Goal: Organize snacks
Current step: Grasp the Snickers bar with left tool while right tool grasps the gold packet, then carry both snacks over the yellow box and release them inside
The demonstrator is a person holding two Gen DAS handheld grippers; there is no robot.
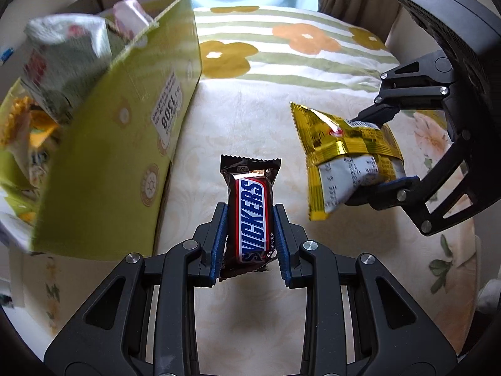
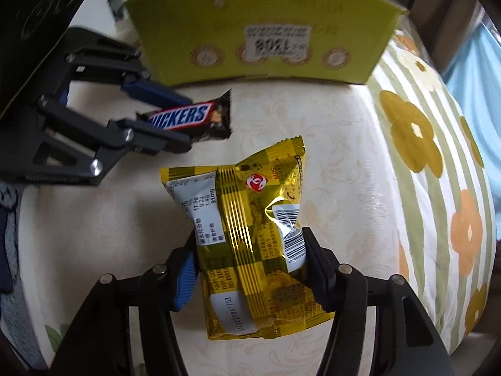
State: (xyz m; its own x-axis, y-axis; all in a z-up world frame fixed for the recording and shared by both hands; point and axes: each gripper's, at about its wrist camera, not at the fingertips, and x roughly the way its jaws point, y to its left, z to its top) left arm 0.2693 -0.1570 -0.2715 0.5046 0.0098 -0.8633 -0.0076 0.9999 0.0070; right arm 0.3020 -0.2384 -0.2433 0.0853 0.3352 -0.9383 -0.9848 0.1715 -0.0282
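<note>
Gold-foil snack packet (image 2: 250, 235), just one, sits clamped in my right gripper (image 2: 250, 250); one Snickers bar (image 1: 252, 219), name readable, is pinched in my left gripper (image 1: 250, 235). One green carton (image 1: 103, 163), sticker reading 1308, stands far left holding several blurred packets.

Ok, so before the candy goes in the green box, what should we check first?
1. Left gripper holding the Snickers bar between its fingers: ok.
2. Right gripper holding the gold snack packet: ok.
3. Green box top open: ok.
4. Room left inside the box: cannot tell, other snacks already pile above its rim.
5. The two grippers apart from each other: ok.
</note>
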